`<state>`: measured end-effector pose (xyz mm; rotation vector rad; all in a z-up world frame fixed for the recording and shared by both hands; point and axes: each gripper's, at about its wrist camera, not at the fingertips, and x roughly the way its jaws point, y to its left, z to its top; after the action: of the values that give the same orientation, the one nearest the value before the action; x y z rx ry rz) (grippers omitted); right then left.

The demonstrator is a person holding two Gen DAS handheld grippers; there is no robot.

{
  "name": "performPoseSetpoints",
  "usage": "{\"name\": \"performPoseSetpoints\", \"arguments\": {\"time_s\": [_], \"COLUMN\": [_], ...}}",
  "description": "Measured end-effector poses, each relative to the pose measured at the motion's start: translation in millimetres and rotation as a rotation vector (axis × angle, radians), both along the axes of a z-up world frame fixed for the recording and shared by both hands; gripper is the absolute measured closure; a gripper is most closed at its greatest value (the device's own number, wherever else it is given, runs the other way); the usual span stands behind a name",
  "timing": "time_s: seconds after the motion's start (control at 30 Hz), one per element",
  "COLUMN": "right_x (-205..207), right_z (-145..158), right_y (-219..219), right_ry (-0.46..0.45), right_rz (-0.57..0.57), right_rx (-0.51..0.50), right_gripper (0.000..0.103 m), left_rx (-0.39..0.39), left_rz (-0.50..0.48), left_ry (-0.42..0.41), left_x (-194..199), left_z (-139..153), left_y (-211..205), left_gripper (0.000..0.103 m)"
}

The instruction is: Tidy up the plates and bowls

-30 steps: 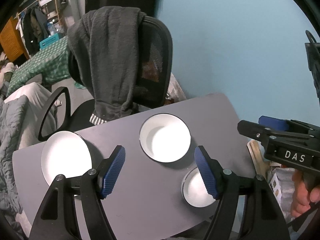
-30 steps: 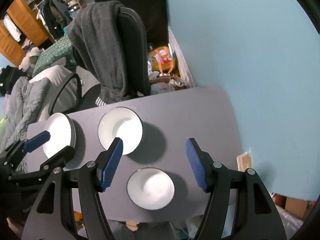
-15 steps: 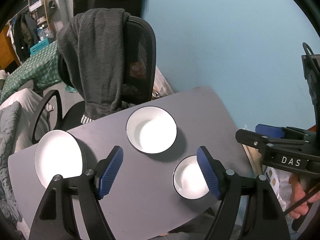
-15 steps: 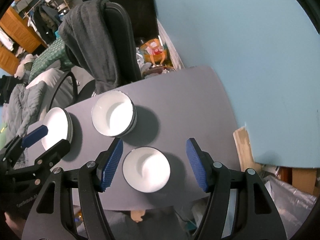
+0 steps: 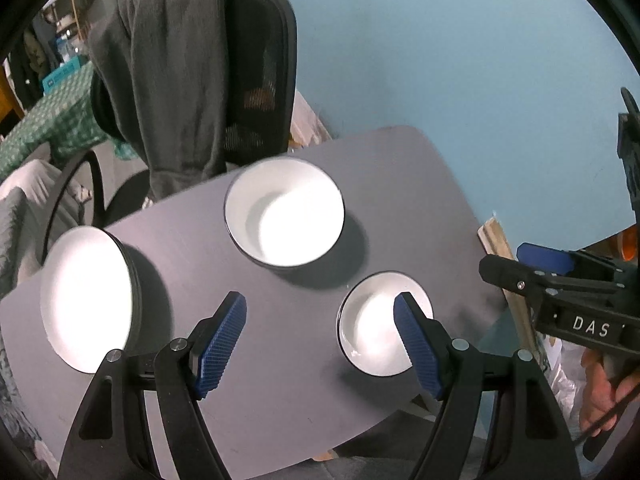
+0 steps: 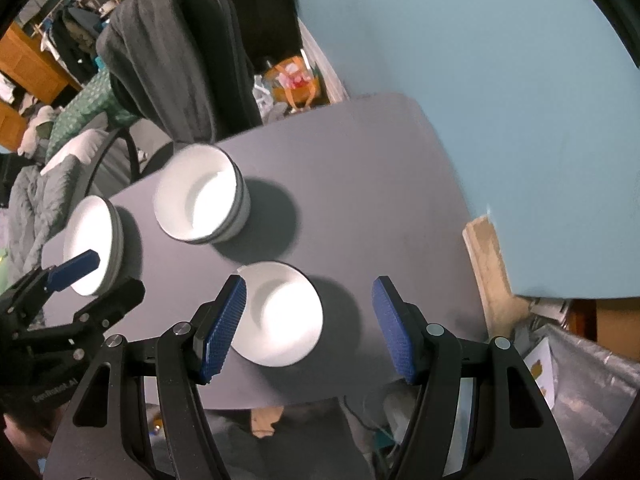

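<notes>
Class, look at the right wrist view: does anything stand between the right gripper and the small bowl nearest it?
Nothing visible does. The right gripper hangs open above the small bowl, with only bare table around it.

Blue wall (image 5: 460, 60), grey table (image 5: 400, 184), draped office chair (image 5: 260, 80)

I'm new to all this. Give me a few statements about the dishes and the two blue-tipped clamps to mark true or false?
1. Both the left gripper and the right gripper are open and empty. True.
2. Three groups of white dishes sit on the grey table. True.
3. The small bowl is stacked inside the large bowls. False: it stands apart on the table.
4. The office chair is bare. False: a dark grey garment hangs over it.
</notes>
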<state>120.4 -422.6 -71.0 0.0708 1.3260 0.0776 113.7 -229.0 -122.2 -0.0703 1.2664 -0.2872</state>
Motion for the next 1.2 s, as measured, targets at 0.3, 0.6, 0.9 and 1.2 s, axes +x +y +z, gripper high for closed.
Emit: {"name": "performPoseSetpoints", "arguments": {"time_s": [0.3, 0.6, 0.9, 1.2], "right_x": [-7.2, -10.7, -10.3, -8.0], "right_z": [-41.0, -72.2, -97.8, -121.1], "right_y": [-9.3, -13.6, -12.3, -14.0], "right_ry": [0.038, 0.046, 0.063, 0.095], "right_rz": [-0.018, -0.016, 0.02, 0.046], "right_rx": [0.016, -0.003, -0.017, -0.002], "right_gripper": [0.038, 0.038, 0.038, 0.038], "left_rx": [0.036, 0.055, 0.045, 0.025], "left_rz": [-0.034, -0.081, -0.1, -0.068], "left_ry": [0.039, 0.071, 0.106, 0.131], "left_x": [-4.0, -7.1, -6.6, -5.0], "left_z": [-39.6, -70.8, -97.7, -116.4], "left_y": [-9.9, -25.6, -36.4, -34.0], "left_gripper": [0.026, 0.026, 0.026, 0.026]}}
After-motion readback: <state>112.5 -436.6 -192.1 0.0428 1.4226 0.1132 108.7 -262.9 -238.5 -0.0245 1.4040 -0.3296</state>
